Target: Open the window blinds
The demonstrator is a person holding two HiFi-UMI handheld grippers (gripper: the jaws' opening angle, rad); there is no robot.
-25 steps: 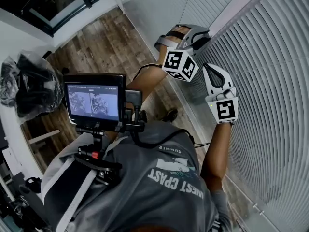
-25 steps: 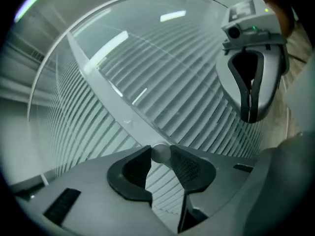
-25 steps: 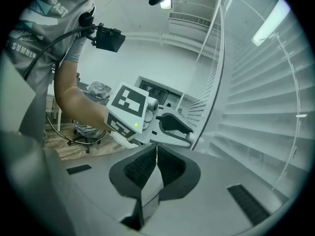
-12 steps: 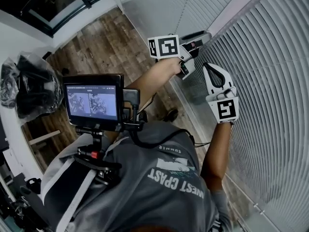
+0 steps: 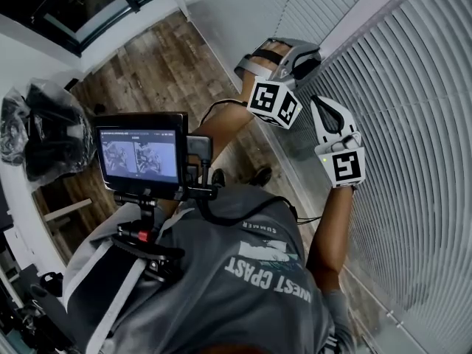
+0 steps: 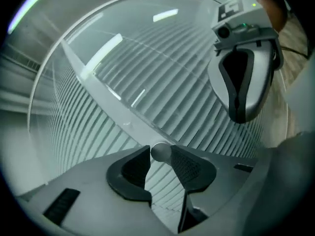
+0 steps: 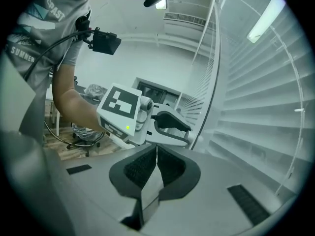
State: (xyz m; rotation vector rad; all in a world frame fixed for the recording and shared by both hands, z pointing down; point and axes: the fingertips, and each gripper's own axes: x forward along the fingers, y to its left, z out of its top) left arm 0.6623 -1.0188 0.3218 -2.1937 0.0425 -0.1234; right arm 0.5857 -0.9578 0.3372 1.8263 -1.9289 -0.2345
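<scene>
White slatted blinds (image 5: pixel 413 124) fill the window on the right, their slats lying nearly closed. A thin clear tilt wand (image 6: pixel 106 90) hangs in front of them and ends in a round tip between the jaws of my left gripper (image 6: pixel 160 154), which is shut on it. In the head view the left gripper (image 5: pixel 296 59) is raised against the frame post between two blind panels. My right gripper (image 5: pixel 324 109) hovers just to its right, close to the slats, shut with nothing between its pads (image 7: pixel 156 149). The left gripper (image 7: pixel 165 124) also shows in the right gripper view.
A white window frame post (image 5: pixel 354 9) runs between the blind panels. Wooden floor (image 5: pixel 155 72) lies below. Black bags (image 5: pixel 44 131) sit at the left. A monitor on a chest rig (image 5: pixel 140 157) juts out before the person. An office chair (image 7: pixel 81 134) stands behind.
The left gripper rolled about the wand, its marker cube swinging up half a second ago, and has now rolled back to its earlier pose. The right gripper has barely moved.
</scene>
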